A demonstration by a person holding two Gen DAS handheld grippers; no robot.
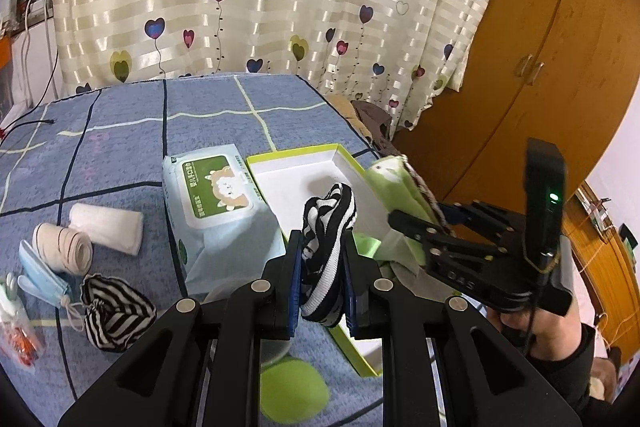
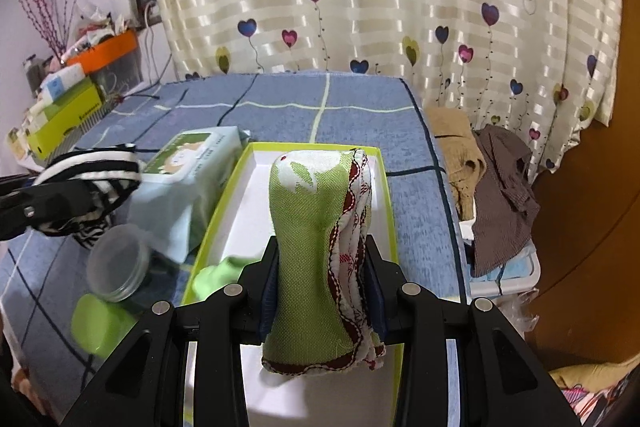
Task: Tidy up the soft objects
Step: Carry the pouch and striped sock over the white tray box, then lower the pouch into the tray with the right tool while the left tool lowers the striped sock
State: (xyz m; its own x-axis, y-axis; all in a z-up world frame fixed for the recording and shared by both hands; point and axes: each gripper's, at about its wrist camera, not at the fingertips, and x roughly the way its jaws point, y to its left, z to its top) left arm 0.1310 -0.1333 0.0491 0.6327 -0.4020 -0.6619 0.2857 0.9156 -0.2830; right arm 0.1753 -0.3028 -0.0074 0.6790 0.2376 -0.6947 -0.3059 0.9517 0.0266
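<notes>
**Grippers hold two soft pieces over white box**

Striped knit, black and white and bunched into a ribbed twist, is the sock (image 1: 326, 247) pinched between the closed blue pads of the left gripper (image 1: 322, 269). It hangs above the near left edge of the box (image 1: 288, 157), a shallow white card tray with a lime-green rim. To its right, the right gripper (image 2: 320, 291) is clamped shut on a folded cloth (image 2: 316, 247): coarse green weave outside, white layers with dark red scalloped stitching at the edge. The cloth stands upright over the box, whose white floor shows bare behind it; something pale green lies at the near left corner, too blurred to tell.

Left of the box sits a soft plastic wipes pack (image 1: 218, 203) with a green label. Further left on the blue checked towel (image 1: 120, 147) lie a rolled white cloth (image 1: 108, 227), a beige bandage roll (image 1: 64, 247), a blue mask (image 1: 40, 275) and a second striped sock (image 1: 116, 313), crumpled
</notes>
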